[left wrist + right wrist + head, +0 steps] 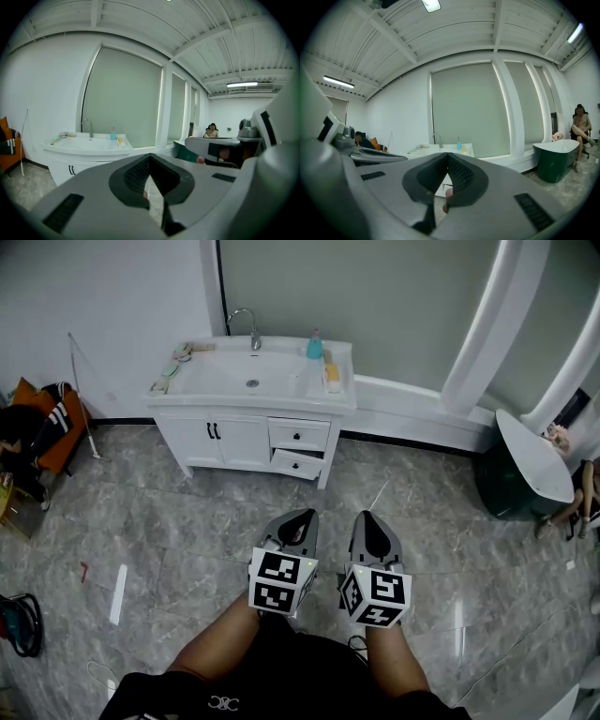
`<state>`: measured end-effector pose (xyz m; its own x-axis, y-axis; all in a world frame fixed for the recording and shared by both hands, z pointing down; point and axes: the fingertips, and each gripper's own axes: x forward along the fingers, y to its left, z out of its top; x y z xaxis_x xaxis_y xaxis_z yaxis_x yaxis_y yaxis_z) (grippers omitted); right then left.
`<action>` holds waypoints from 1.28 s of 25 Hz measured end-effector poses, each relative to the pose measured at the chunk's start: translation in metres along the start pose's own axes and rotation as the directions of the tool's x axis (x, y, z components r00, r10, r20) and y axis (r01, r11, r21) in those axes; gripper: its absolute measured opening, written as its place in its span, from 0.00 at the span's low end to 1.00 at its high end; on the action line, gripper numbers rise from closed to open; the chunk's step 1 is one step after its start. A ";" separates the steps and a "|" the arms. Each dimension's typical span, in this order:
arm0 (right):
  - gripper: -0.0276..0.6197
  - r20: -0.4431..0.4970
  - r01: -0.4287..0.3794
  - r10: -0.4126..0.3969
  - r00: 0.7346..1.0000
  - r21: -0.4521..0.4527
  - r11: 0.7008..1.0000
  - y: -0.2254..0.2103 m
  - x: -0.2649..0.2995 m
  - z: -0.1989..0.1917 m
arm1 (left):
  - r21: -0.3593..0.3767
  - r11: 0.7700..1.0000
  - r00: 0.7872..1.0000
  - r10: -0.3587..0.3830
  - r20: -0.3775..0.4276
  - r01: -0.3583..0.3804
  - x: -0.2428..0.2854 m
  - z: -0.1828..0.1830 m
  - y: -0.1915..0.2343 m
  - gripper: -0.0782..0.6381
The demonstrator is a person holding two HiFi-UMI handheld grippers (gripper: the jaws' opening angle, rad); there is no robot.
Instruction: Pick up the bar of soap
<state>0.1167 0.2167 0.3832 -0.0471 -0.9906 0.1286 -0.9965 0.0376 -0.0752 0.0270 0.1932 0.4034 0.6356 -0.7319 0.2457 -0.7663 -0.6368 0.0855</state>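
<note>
Both grippers are sitting low in the middle of the head view, grey plastic shells tapering to points, each with a marker cube at the back. The left gripper (302, 515) is showing its jaws pressed together at the tips with nothing between them, and the right gripper (368, 517) is doing the same, ribbed dark pads meeting, empty.

The bar of soap (332, 374) is lying up in the top middle of the frame, on the right edge of the white vanity (246, 432), just beside a teal bottle (315, 346). It's looking like a small yellowish-orange oblong, too tiny to make out more. The vanity top is looking smooth and glossy, with a curved chrome faucet (246, 324) behind the basin. The floor (169, 521) is shining grey marble-look tile, well apart from the soap
</note>
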 end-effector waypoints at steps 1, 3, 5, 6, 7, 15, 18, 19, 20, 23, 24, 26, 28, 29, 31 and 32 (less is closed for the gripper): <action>0.05 -0.001 0.000 0.000 1.000 0.000 1.000 0.000 0.007 0.000 | 0.000 1.000 1.000 -0.002 -0.001 0.002 0.006 0.001 0.004 0.11; 0.05 -0.004 -0.001 0.001 1.000 -0.003 1.000 -0.002 0.022 0.000 | -0.002 1.000 1.000 -0.006 -0.002 0.006 0.017 0.004 0.013 0.11; 0.05 -0.009 -0.001 0.001 1.000 -0.002 1.000 -0.005 0.040 0.001 | -0.002 1.000 1.000 -0.008 -0.001 0.008 0.032 0.007 0.022 0.11; 0.05 -0.012 0.001 -0.001 1.000 -0.002 1.000 -0.007 0.049 0.001 | -0.003 1.000 1.000 -0.010 -0.002 0.010 0.041 0.009 0.027 0.11; 0.05 -0.015 0.002 -0.003 1.000 -0.004 1.000 -0.009 0.058 0.002 | -0.007 1.000 1.000 -0.012 -0.003 0.012 0.049 0.010 0.032 0.11; 0.05 -0.013 0.018 -0.018 1.000 -0.030 0.999 -0.016 0.131 0.020 | -0.022 0.999 1.000 -0.031 0.002 0.031 0.107 0.031 0.077 0.11; 0.05 -0.008 0.025 -0.025 1.000 -0.030 0.999 -0.016 0.155 0.029 | -0.018 0.999 0.999 -0.037 -0.003 0.037 0.125 0.040 0.095 0.11; 0.05 -0.008 0.027 -0.027 1.000 -0.031 0.999 -0.016 0.163 0.031 | -0.018 0.999 0.999 -0.040 -0.006 0.039 0.131 0.042 0.101 0.11; 0.05 -0.009 0.029 -0.029 1.000 -0.032 0.999 -0.015 0.171 0.032 | -0.016 0.999 0.999 -0.042 -0.008 0.042 0.137 0.045 0.107 0.11; 0.05 -0.012 0.035 -0.036 0.999 -0.030 0.999 -0.012 0.195 0.035 | -0.004 0.999 0.999 -0.044 -0.003 0.044 0.152 0.054 0.127 0.11; 0.05 -0.012 0.040 -0.040 0.999 -0.029 0.999 -0.012 0.203 0.035 | -0.003 0.999 0.999 -0.044 0.002 0.044 0.157 0.057 0.133 0.11; 0.05 -0.008 0.050 -0.050 0.999 -0.027 0.998 -0.012 0.219 0.038 | -0.004 0.999 0.999 -0.051 0.015 0.051 0.168 0.063 0.144 0.11; 0.05 -0.003 0.060 -0.060 0.998 -0.025 0.998 -0.012 0.235 0.041 | -0.001 0.998 0.998 -0.064 0.021 0.064 0.178 0.068 0.154 0.11; 0.05 -0.001 0.064 -0.064 0.998 -0.023 0.998 -0.011 0.241 0.042 | 0.002 0.997 0.997 -0.071 0.020 0.071 0.183 0.070 0.159 0.11; 0.04 -0.001 0.073 -0.073 0.997 -0.021 0.997 -0.009 0.253 0.043 | 0.005 0.996 0.996 -0.085 0.014 0.085 0.191 0.071 0.167 0.11; 0.05 -0.002 0.078 -0.078 0.997 -0.021 0.997 -0.008 0.257 0.043 | 0.004 0.996 0.996 -0.090 0.010 0.090 0.195 0.070 0.171 0.11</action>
<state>0.1159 -0.0443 0.3741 0.0302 -0.9902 0.1361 -0.9984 -0.0366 -0.0442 0.0266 -0.0753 0.3978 0.7029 -0.6741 0.2270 -0.7057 -0.7010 0.1034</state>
